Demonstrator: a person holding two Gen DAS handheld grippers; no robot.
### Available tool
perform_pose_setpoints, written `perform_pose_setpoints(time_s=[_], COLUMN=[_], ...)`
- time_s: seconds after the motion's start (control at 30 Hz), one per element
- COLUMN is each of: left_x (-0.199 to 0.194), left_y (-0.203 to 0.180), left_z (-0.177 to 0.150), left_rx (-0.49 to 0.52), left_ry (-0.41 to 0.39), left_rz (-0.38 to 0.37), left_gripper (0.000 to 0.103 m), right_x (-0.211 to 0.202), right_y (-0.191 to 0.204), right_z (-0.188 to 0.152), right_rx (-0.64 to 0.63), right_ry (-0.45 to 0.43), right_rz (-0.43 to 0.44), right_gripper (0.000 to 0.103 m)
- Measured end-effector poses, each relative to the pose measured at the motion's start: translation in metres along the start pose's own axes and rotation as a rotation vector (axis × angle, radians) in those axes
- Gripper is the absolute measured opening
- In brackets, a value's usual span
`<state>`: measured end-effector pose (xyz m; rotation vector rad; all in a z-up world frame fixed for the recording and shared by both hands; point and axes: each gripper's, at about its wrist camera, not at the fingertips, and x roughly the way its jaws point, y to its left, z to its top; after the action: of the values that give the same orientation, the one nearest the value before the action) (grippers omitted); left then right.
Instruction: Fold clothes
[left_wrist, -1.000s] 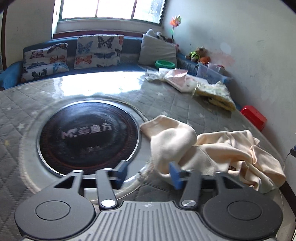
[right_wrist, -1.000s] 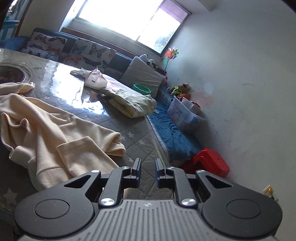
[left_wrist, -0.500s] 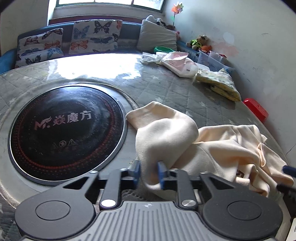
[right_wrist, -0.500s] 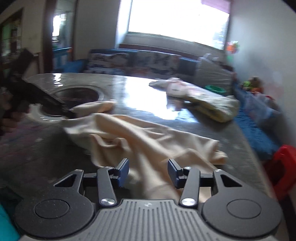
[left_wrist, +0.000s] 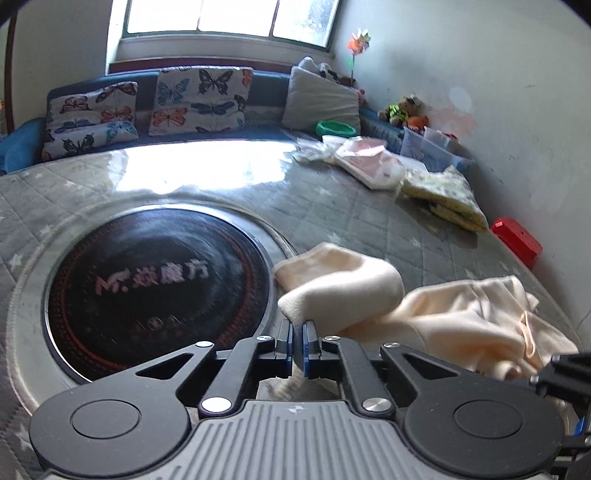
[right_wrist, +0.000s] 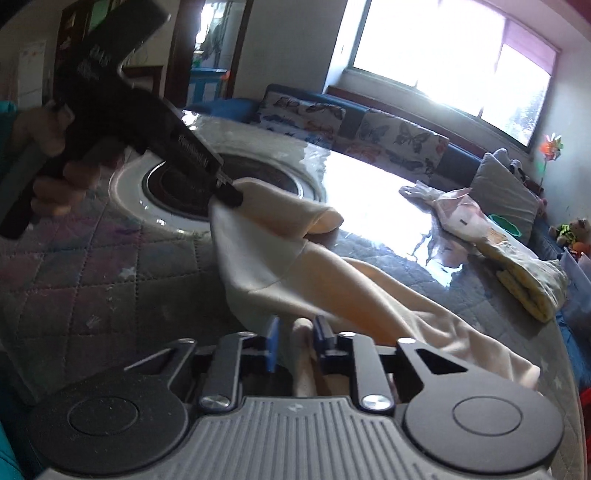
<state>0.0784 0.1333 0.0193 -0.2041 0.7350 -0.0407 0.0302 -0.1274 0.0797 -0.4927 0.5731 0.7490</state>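
One cream garment (left_wrist: 436, 317) lies crumpled on the quilted surface (left_wrist: 369, 221) beside one round black cooktop (left_wrist: 155, 284). Two grippers — left gripper (left_wrist: 297, 332) clamped on its folded edge, right gripper (right_wrist: 294, 341) closing its jaws around a fold. Two butterfly cushions (left_wrist: 199, 99) behind.

daylight floods through the window (left_wrist: 229, 18), blown out white, with glare on the glossy table (left_wrist: 207, 166). fisheye bending curves the edges; the right view is motion-blurred.
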Motion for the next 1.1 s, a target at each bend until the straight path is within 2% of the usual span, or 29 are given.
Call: perform_pose_setpoints(time_s=[0.1,0.2,0.3,0.33,0.4,0.53,0.63,0.7,0.77,0.8,0.87,0.97,1.1], left_x=[-0.007,-0.018,-0.038,-0.048,-0.069,-0.112,-0.134,-0.141,-0.143,-0.144,-0.147,-0.150,-0.141], left_y=[0.012,0.024,0.042,0.050,0.065,0.096,0.121,0.137,0.154,0.161,0.170,0.161,0.127], left_z=[0.007,0.014,0.021,0.022,0.021,0.004,-0.021,-0.038,-0.051,-0.057,-0.064,-0.058,-0.037], left_rx=[-0.018,-0.029,-0.056,-0.065,-0.079,-0.105,-0.138,-0.160,-0.201,-0.222,-0.242,-0.196,-0.092], left_ry=[-0.027,-0.061,-0.110,-0.129,-0.158,-0.186,-0.162,-0.125,-0.079,-0.059,-0.042,-0.061,-0.094], left_rz=[0.014,0.043,0.080,0.095,0.132,0.210,0.272,0.318,0.353,0.364,0.374,0.365,0.271], left_gripper=[0.006,0.005,0.005,0.005,0.005,0.006,0.006,0.006,0.011,0.012,0.014,0.020,0.033], right_x=[-0.006,-0.015,-0.021,-0.024,-0.028,-0.028,-0.024,-0.021,-0.018,-0.018,-0.017,-0.009,0.005], right_y=[0.002,0.001,-0.001,0.000,0.011,0.047,0.076,0.088,0.099,0.099,0.087,0.058,0.010], right_z=[0.005,0.021,0.042,0.048,0.063,0.075,0.076,0.075,0.074,0.074,0.075,0.076,0.072], right_rx=[0.007,0.033,0.100,0.114,0.121,0.027,-0.054,-0.078,-0.120,-0.126,-0.121,-0.070,0.034], right_ry=[-0.012,-0.057,-0.116,-0.134,-0.165,-0.152,-0.112,-0.084,-0.059,-0.059,-0.057,-0.050,-0.035], right_rz=[0.033,0.077,0.159,0.195,0.323,0.528,0.662,0.719,0.766,0.761,0.718,0.609,0.429], right_gripper=[0.008,0.007,0.007,0.007,0.007,0.007,0.007,0.009,0.010,0.016,0.019,0.023,0.028])
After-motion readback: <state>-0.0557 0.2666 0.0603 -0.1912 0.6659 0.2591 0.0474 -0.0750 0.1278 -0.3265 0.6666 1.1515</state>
